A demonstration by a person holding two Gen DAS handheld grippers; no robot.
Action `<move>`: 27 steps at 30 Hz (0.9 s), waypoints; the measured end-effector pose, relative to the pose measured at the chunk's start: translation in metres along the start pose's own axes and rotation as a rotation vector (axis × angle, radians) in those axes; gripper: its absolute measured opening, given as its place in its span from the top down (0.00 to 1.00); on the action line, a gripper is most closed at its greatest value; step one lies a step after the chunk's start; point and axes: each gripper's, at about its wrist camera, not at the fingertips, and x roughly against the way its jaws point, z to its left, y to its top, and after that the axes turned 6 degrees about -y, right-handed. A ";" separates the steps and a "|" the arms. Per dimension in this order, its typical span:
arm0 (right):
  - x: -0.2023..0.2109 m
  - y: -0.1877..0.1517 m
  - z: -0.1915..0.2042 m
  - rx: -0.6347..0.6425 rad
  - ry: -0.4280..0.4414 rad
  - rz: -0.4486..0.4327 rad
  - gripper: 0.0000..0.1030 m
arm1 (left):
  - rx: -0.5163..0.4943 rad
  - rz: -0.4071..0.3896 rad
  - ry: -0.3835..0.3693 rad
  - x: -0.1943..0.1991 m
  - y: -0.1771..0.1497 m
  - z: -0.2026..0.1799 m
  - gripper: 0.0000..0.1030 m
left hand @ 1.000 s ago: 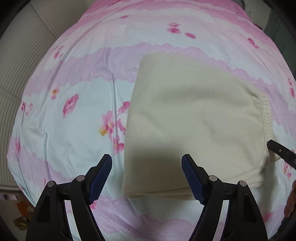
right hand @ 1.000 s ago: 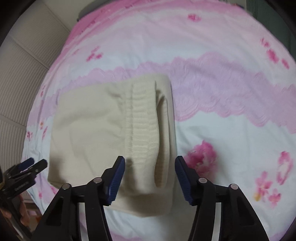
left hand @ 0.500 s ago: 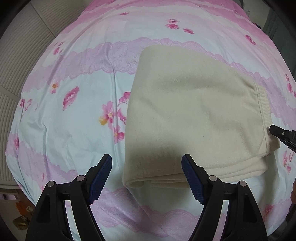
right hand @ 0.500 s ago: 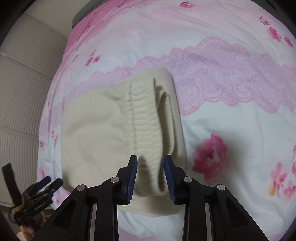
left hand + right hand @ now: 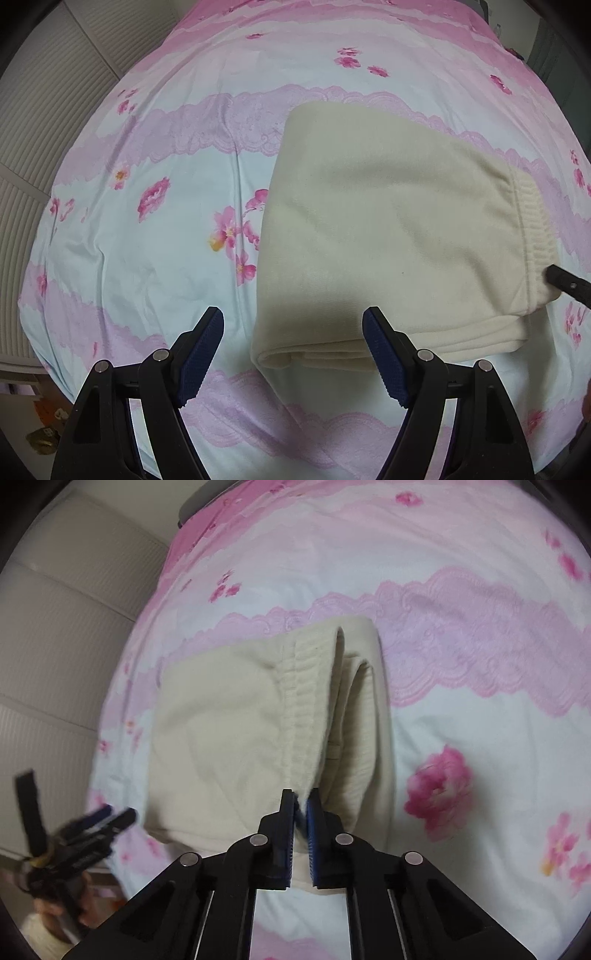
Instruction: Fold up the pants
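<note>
A pink and pale-blue floral bedsheet (image 5: 147,229) covers the bed and fills most of both views, with a ribbed beige panel (image 5: 62,635) beside it on the left of the right wrist view. On the sheet lie the cream pants (image 5: 391,236), folded into a thick rectangular stack, with the ribbed waistband (image 5: 301,716) on top along the stack's right-hand side and the folded layers showing at the near edge.

The left gripper (image 5: 293,350) hovers above the near left corner of the stack, pointing forward over the bed, its blue-padded fingers (image 5: 201,347) spread wide and touching nothing.

The right gripper (image 5: 301,805) reaches in from the near side at the waistband end, its jaws drawn nearly together on the ribbed waistband edge, pinching the cloth. Its dark tip (image 5: 567,282) shows at the right edge of the left wrist view, against the waistband.
</note>
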 end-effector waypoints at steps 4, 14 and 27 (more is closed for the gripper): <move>0.010 -0.010 -0.008 -0.021 -0.018 -0.031 0.94 | 0.018 0.014 0.015 -0.001 -0.004 0.007 0.25; -0.012 -0.021 -0.021 -0.072 -0.256 0.043 0.50 | 0.044 0.014 0.048 0.002 -0.019 0.030 0.25; 0.046 -0.091 0.006 -0.178 -0.206 -0.138 0.19 | 0.007 -0.088 0.045 0.040 -0.047 0.062 0.20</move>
